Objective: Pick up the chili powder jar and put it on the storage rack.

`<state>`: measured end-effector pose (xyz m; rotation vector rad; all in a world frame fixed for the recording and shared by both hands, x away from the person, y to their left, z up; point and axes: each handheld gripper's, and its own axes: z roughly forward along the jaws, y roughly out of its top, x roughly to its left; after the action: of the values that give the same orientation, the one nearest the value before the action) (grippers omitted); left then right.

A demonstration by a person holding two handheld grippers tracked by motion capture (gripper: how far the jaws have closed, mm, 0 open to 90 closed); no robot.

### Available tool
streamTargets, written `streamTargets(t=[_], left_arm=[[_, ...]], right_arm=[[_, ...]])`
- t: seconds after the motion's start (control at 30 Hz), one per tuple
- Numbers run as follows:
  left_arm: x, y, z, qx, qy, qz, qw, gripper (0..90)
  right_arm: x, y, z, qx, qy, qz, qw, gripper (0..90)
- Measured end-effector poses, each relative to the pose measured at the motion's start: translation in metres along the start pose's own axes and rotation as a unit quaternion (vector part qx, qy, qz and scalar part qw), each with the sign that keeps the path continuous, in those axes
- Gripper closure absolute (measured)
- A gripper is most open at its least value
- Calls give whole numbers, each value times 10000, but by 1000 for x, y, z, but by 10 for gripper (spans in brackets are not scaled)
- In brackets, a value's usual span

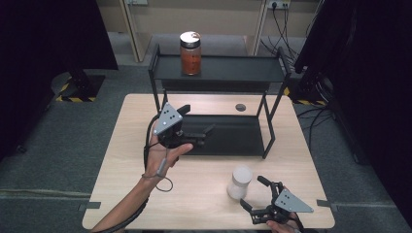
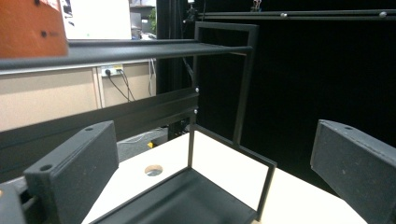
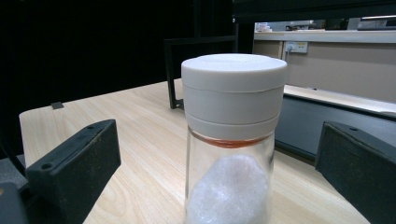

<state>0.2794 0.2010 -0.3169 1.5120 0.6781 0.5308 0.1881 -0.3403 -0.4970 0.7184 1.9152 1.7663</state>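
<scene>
Your right gripper (image 1: 254,195) sits near the table's (image 1: 204,204) front edge with its jaws spread wide and nothing between the pads yet; the white-capped glass shaker (image 1: 240,182) stands upright on the wood just ahead of them, centred in the gap (its white grains show clearly in the right gripper view); your left gripper (image 1: 208,134) hovers over the black rack's (image 1: 272,73) lower tray, jaws parted and empty; an orange jar (image 1: 190,53) stands on the top shelf.
</scene>
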Motion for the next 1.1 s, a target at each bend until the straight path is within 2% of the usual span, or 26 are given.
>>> streamTargets(t=[0.17,0.4,0.5,0.77,0.87,1.0,1.1], left_arm=[[0,-20,-3,17,-136,-205,9997,2],[-2,-40,-5,66,-335,-337,9988,3],[-7,-45,-6,61,-342,-252,9991,2],[-13,-58,-13,-17,-419,-219,9989,3],[-15,-67,-19,-12,-412,-165,9990,2],[-14,-79,-23,15,-409,-234,9989,3],[-14,-88,-26,27,-389,-133,9992,2]], right_arm=[[0,0,0,1,2,3,10000,3],[0,0,0,-2,-1,8,10000,3],[0,0,0,2,4,16,10000,2],[0,0,0,-16,4,2,10000,2],[0,0,0,-20,7,9,10000,3],[0,0,0,-18,3,10,10000,3],[1,0,0,-17,6,-1,10000,2]])
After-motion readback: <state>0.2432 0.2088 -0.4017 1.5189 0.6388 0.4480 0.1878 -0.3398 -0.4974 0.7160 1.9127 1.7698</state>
